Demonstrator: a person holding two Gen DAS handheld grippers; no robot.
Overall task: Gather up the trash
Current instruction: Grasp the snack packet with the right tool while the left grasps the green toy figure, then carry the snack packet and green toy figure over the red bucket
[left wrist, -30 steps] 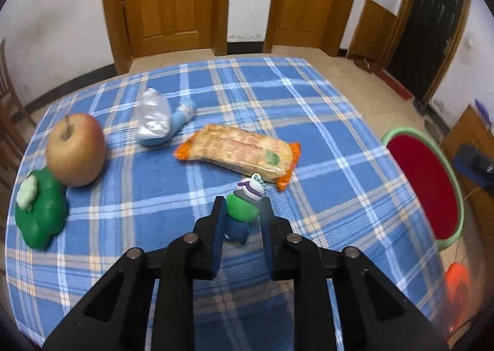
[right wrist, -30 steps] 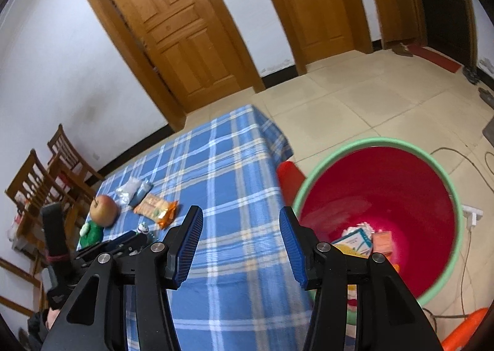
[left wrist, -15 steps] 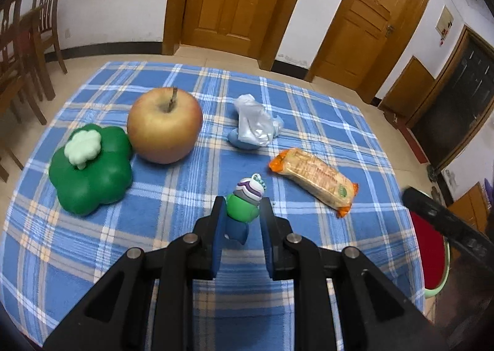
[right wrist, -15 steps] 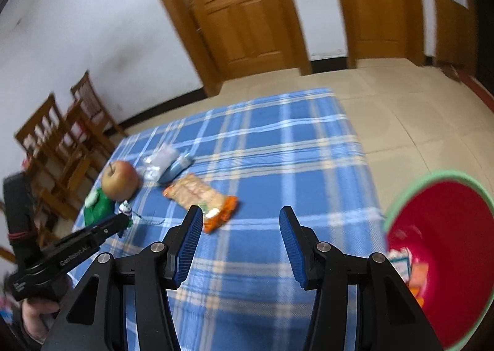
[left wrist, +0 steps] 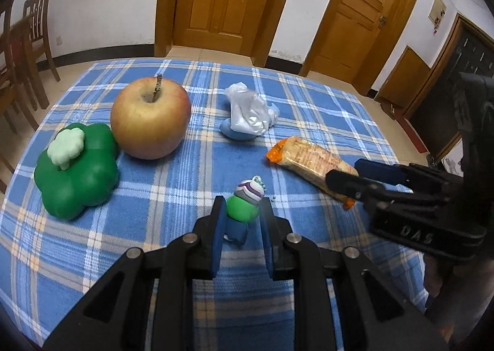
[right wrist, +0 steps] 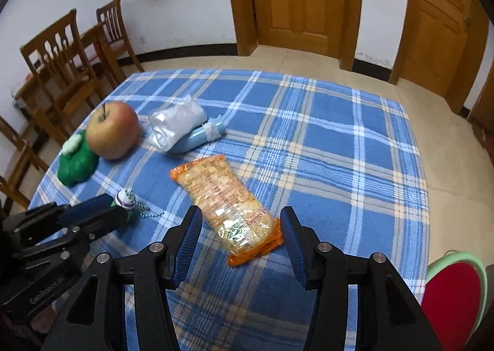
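My left gripper (left wrist: 240, 215) is shut on a small green and blue toy figure (left wrist: 242, 210) with a bead chain, low over the blue checked tablecloth (left wrist: 185, 172); the figure also shows in the right wrist view (right wrist: 125, 199). My right gripper (right wrist: 239, 226) is open, its fingers on either side of the near end of an orange snack packet (right wrist: 225, 199), just above it. The packet also shows in the left wrist view (left wrist: 308, 159). A crumpled clear bag on a blue wrapper (right wrist: 182, 127) lies beyond it.
An apple (right wrist: 112, 130) and a green pepper toy (right wrist: 75, 159) sit at the table's left side. A red bin with a green rim (right wrist: 454, 295) stands on the floor at the right. Wooden chairs (right wrist: 68, 64) stand beyond the left edge.
My right gripper has swung from over the red bin back to the table and come down around the snack packet. My left gripper has turned left, still holding the toy figure.
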